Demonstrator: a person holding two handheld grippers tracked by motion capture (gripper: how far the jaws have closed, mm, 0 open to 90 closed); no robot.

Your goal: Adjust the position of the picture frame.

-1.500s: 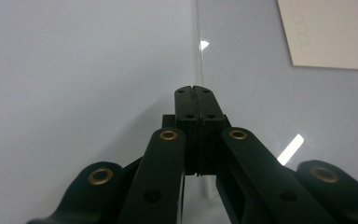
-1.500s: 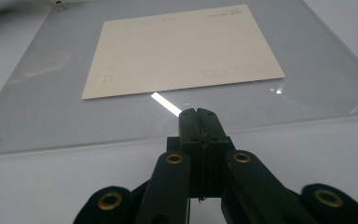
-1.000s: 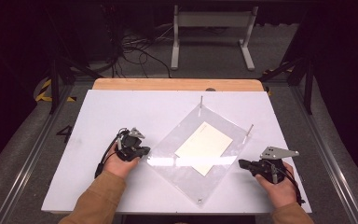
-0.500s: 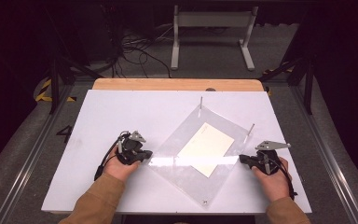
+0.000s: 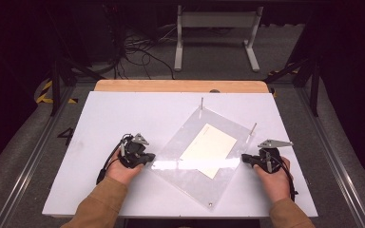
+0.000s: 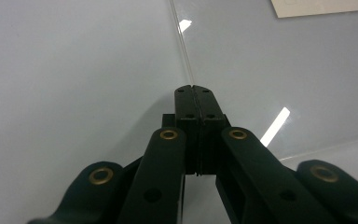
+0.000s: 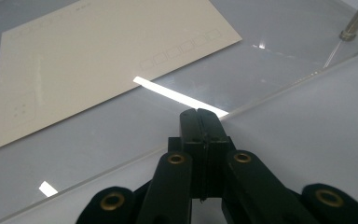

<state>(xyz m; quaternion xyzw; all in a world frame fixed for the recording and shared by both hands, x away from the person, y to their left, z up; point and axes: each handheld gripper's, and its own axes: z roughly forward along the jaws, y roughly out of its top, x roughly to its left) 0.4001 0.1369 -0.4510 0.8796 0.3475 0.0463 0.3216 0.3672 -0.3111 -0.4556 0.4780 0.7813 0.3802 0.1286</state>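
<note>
Right hand-held gripper moved in to clear sheet edge; left hand-held gripper opposite. Both jaws together, edges ungripped; I judge lift pending.

White table top, tan wood strip along far edge. Clear sheet over cream card. Black grippers; tan sleeves.

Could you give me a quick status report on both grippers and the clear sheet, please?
Left gripper shut at the clear sheet left edge. Right gripper shut at its right edge. Cream card lies under the sheet. Nothing in the way.
</note>
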